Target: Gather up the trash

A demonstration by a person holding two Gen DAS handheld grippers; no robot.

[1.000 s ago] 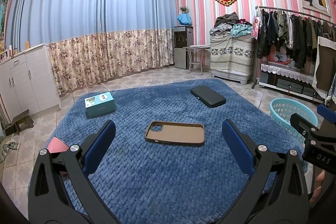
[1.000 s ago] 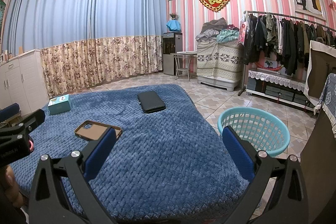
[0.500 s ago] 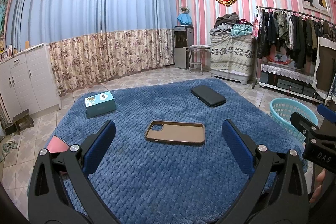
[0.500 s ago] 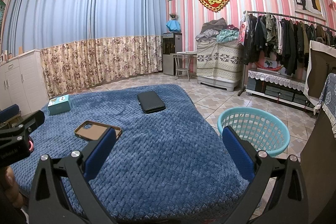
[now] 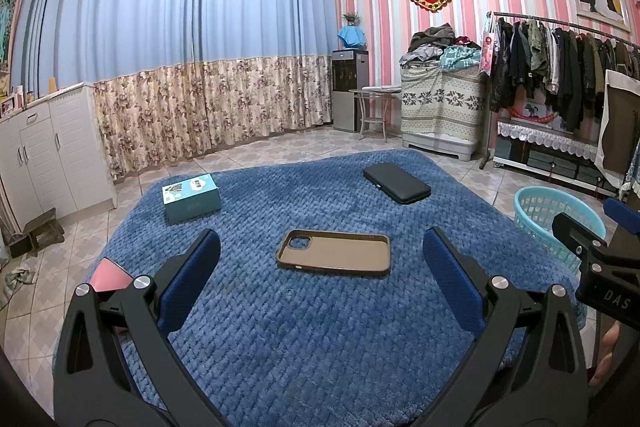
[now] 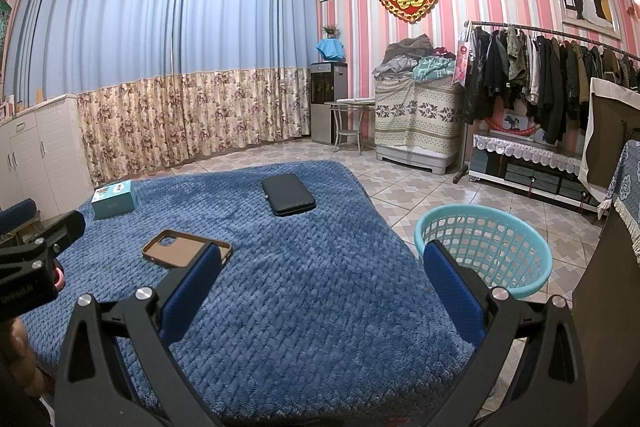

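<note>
A brown phone case (image 5: 334, 253) lies flat on the blue blanket (image 5: 320, 339), just ahead of my open, empty left gripper (image 5: 322, 279). It also shows in the right wrist view (image 6: 182, 248), left of my open, empty right gripper (image 6: 322, 279). A teal box (image 5: 191, 197) sits at the far left of the blanket and a black case (image 5: 396, 183) at the far right. A teal mesh basket (image 6: 482, 253) stands on the floor beside the blanket's right edge, just ahead of my right finger.
A pink item (image 5: 109, 273) peeks out at the blanket's left edge behind my left finger. White cabinets (image 5: 44, 155) stand at the left, a clothes rack (image 6: 552, 83) and a covered pile (image 6: 416, 115) at the right. Tiled floor surrounds the blanket.
</note>
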